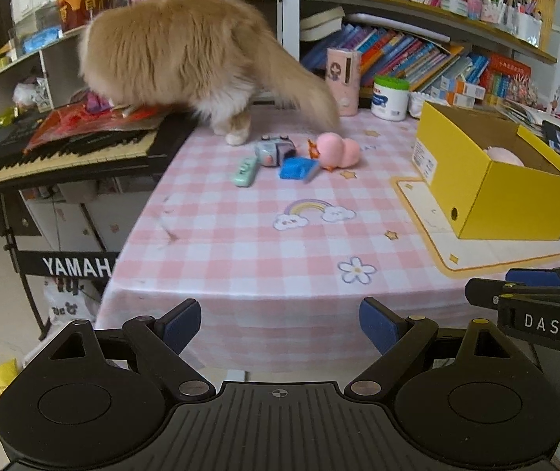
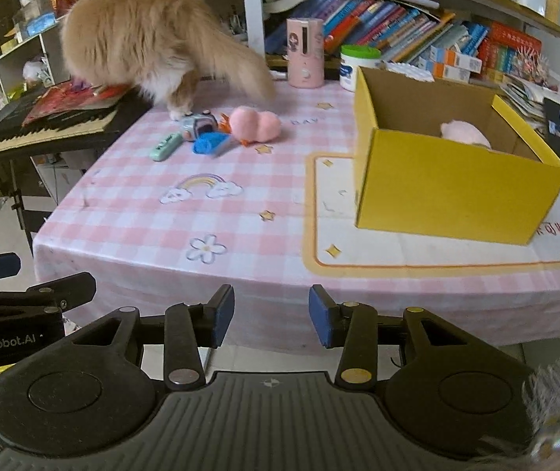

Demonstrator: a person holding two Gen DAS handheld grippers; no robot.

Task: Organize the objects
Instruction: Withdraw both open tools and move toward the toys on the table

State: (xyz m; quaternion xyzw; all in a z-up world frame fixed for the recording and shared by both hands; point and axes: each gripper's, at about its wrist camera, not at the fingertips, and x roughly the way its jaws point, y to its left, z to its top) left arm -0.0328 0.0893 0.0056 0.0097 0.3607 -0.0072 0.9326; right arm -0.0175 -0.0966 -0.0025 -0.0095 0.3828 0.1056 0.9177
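Both empty, left tongs (image 1: 280, 325) wide and right tongs (image 2: 271, 316) narrower, back off the near table (image 1: 240, 235) edge, with toys (image 1: 299, 157) clustered far left for moving to yellow box (image 1: 496, 180), far right.

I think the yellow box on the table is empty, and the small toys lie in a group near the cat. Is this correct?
Not quite: the yellow box is not empty. The right wrist view shows a pale pink soft thing lying inside it. The rest holds: the small toys lie grouped on the table near the cat.
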